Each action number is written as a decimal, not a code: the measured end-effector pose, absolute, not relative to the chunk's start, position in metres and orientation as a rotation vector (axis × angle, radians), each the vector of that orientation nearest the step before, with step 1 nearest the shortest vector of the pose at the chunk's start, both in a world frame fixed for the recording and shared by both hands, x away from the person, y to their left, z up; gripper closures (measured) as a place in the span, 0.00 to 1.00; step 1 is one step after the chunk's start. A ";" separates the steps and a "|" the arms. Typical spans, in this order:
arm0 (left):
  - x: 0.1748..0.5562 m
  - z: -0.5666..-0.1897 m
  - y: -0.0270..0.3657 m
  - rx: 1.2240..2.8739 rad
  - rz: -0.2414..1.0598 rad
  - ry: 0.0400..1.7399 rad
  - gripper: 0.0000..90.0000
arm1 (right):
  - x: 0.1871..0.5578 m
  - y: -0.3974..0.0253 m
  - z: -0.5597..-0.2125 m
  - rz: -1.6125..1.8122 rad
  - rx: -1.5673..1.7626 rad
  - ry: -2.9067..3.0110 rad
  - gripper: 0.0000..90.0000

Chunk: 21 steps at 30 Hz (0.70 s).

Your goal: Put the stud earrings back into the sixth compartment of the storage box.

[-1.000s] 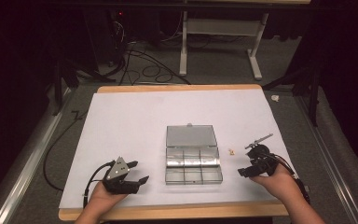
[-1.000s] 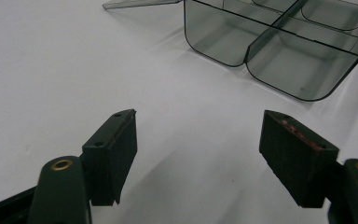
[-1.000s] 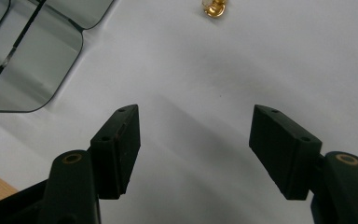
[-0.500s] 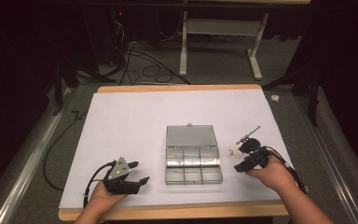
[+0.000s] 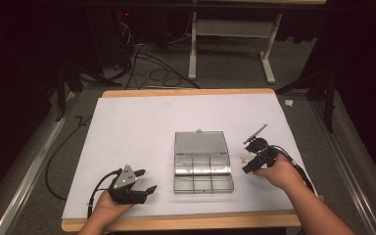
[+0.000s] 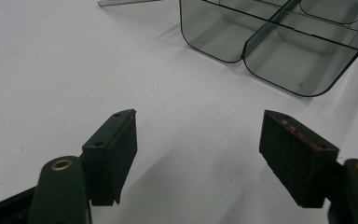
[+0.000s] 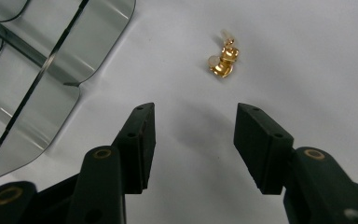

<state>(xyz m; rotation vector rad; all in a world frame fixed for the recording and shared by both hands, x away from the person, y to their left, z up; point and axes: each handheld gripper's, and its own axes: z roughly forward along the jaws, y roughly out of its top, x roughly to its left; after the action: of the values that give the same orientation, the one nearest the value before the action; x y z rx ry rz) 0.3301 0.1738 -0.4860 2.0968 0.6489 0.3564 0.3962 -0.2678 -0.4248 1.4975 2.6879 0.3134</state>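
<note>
A clear plastic compartment box (image 5: 203, 169) lies open in the middle of the white table, its lid folded back. Its rounded corner compartments show in the left gripper view (image 6: 279, 56) and in the right gripper view (image 7: 37, 70). A small gold piece (image 7: 223, 60) lies on the table just right of the box (image 5: 243, 159). My right gripper (image 5: 252, 164) (image 7: 193, 140) is open, close behind the gold piece, nothing between its jaws. My left gripper (image 5: 144, 188) (image 6: 200, 154) is open and empty near the front edge, left of the box.
The white sheet (image 5: 142, 132) covers most of the wooden table. Cables trail from both grippers. Beyond the table's far edge are floor cables (image 5: 147, 68) and a white stand (image 5: 230, 44).
My right gripper has moved left and forward, toward the gold piece beside the box. The left gripper has stayed put.
</note>
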 end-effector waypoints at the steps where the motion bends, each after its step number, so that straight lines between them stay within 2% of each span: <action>1: 0.330 -0.486 0.174 2.097 0.356 0.648 0.32 | 0.398 -0.268 -0.425 0.313 1.497 2.692 0.56; 12: 0.330 -0.486 0.174 2.100 0.359 0.647 0.32 | 0.411 -0.264 -0.431 0.297 1.490 2.684 0.65; 21: 0.330 -0.486 0.174 2.101 0.357 0.645 0.32 | 0.423 -0.259 -0.428 0.311 1.474 2.682 0.77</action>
<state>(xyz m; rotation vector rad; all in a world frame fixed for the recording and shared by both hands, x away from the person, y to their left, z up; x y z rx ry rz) 0.3300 0.1736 -0.4860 2.1013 0.6446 0.3566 0.4228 -0.2585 -0.4282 1.4743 2.6816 0.3114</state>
